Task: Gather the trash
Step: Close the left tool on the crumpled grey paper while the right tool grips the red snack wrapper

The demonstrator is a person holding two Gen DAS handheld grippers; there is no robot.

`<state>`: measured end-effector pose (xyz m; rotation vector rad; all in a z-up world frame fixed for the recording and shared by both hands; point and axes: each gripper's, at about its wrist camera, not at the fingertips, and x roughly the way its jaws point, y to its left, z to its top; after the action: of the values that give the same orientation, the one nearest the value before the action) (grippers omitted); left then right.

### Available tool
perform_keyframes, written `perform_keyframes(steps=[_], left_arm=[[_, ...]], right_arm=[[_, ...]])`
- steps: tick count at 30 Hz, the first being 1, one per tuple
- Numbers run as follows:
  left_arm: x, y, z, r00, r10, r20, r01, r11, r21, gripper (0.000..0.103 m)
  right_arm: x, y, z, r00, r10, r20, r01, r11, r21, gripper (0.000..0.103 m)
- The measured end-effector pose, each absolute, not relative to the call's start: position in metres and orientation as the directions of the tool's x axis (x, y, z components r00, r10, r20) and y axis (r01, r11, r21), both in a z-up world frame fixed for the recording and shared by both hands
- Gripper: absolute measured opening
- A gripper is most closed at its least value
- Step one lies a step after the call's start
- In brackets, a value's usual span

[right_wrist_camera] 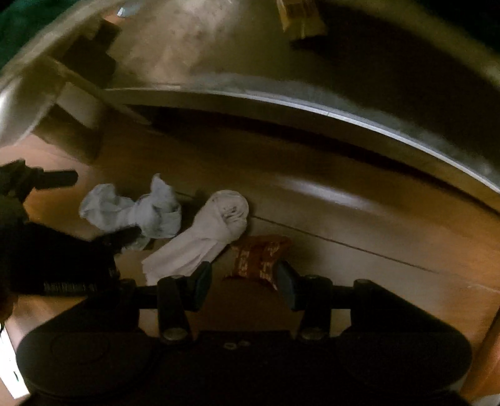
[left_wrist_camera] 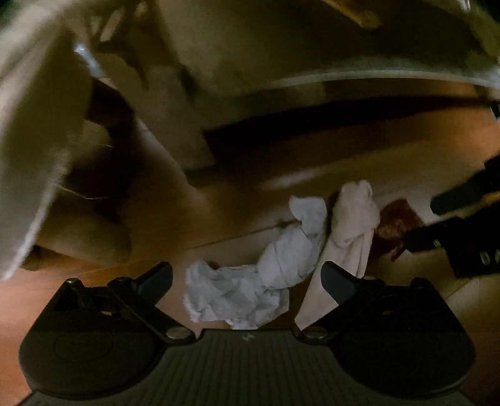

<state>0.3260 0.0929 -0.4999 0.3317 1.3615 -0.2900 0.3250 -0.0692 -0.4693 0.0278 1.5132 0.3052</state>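
Dim, blurred scene over a brown tiled floor [left_wrist_camera: 390, 168]. Three pieces of trash in a row there, taken here relative to the rolled white tissue [left_wrist_camera: 353, 218], the middle piece.

Left tool [left_wrist_camera: 247, 281] pointing steeply down, jaws standing wide, nothing gripped. Between its fingers [left_wrist_camera: 156, 278], in the left wrist view: a crumpled bluish-white tissue [left_wrist_camera: 250, 287], lying just left of the rolled white tissue and seemingly touching it near the upper end. Not clear whether the pads touch the paper; appears to be still above it.

Right tool [right_wrist_camera: 242, 282] likewise pointing down, jaws wide, holding nothing. Between its fingers [right_wrist_camera: 200, 284], in the right wrist view: a small red and gold wrapper [right_wrist_camera: 259, 256], lying just right of the rolled white tissue [right_wrist_camera: 206, 234] and close against its lower flank. Crumpled bluish-white tissue [right_wrist_camera: 137, 215] on the other side of the roll, partly covered by the dark body of the left tool [right_wrist_camera: 75, 206].

Right tool [left_wrist_camera: 462, 218] visible at the right edge of the left wrist view, just beyond the red and gold wrapper [left_wrist_camera: 397, 225].

Above the rolled tissue in both views: a pale low edge [right_wrist_camera: 312, 103] with deep shadow beneath, too blurred to name. Further up, a yellowish carton [right_wrist_camera: 300, 18], well apart from the roll.
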Motion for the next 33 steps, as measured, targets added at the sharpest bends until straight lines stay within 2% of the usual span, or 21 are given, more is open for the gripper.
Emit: perform_keyframes(steps=[6,15,17,19,20,21,22,25,33], left_arm=[[0.329,0.084,-0.519,0.179,-0.017,-0.984,0.405,0.913,0.058,0.093],[0.338,0.088,-0.529,0.159,-0.055,-0.986,0.385,0.923,0.01,0.078],[0.34,0.089,-0.53,0.163,-0.067,-0.984,0.383,0.924,0.001,0.071],[0.34,0.088,-0.527,0.167,-0.085,-0.982,0.376,0.926,-0.017,0.054],[0.34,0.088,-0.526,0.165,-0.091,-0.982,0.369,0.929,-0.024,0.05],[0.341,0.086,-0.526,0.161,-0.099,-0.982,0.359,0.933,-0.035,0.038],[0.341,0.085,-0.525,0.156,-0.108,-0.982,0.35,0.936,-0.047,0.034],[0.34,0.082,-0.523,0.158,-0.087,-0.984,0.34,0.94,-0.029,0.033],[0.336,0.094,-0.512,0.127,-0.131,-0.983,0.28,0.956,-0.092,0.032]], right_arm=[[0.33,-0.066,-0.498,-0.017,0.169,-0.985,-0.169,0.971,0.169,0.046],[0.333,-0.062,-0.513,-0.041,0.185,-0.982,-0.175,0.966,0.19,0.044],[0.334,-0.057,-0.516,-0.035,0.183,-0.982,-0.198,0.962,0.187,0.044],[0.332,-0.055,-0.515,-0.032,0.178,-0.983,-0.215,0.96,0.181,0.044],[0.332,-0.055,-0.515,-0.032,0.18,-0.983,-0.221,0.958,0.182,0.04],[0.33,-0.056,-0.514,-0.031,0.178,-0.984,-0.225,0.957,0.18,0.037],[0.328,-0.054,-0.514,-0.029,0.173,-0.985,-0.228,0.958,0.175,0.036],[0.326,-0.055,-0.512,-0.016,0.162,-0.987,-0.24,0.957,0.161,0.034],[0.32,-0.052,-0.493,0.008,0.163,-0.987,-0.245,0.957,0.156,0.033]])
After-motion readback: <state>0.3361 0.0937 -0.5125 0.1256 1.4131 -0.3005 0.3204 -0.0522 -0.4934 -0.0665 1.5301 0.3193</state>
